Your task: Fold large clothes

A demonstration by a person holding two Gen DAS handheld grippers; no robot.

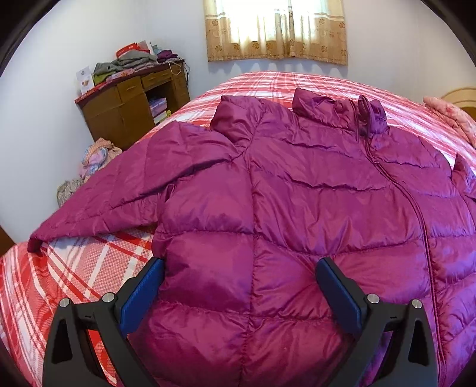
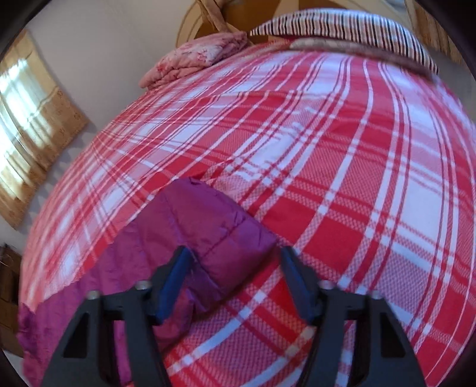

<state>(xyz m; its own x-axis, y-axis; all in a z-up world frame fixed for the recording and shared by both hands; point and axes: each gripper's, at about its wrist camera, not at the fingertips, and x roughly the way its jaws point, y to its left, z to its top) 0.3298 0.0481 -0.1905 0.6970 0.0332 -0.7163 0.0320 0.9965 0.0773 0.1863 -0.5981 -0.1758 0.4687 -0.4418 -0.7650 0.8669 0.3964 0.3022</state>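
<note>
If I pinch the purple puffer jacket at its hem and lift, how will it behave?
The purple puffer jacket looks puffy and quilted, so it is probably light and floppy. Its shiny shell may slip between the open left claw pads.

Right gripper [image 2: 233,262]: jaws spread wide, blue pads [image 2: 172,285] facing inward, nothing clamped. Between the jaws and just ahead of them lies a magenta quilted sleeve [image 2: 205,220]; its cuff end sits forward of the fingertips, slightly left of centre. The sleeve runs back under the left jaw and off to the lower left. Whether the left pad touches the fabric cannot be told; the frame is slightly blurred. Under the right jaw, only the red-and-white plaid bedspread [image 2: 342,148]. Far ahead, left: a folded pink blanket [image 2: 193,59]. Far ahead, right: a striped pillow [image 2: 342,26]. Far left: a tan curtain [image 2: 32,119], backlit.
</note>
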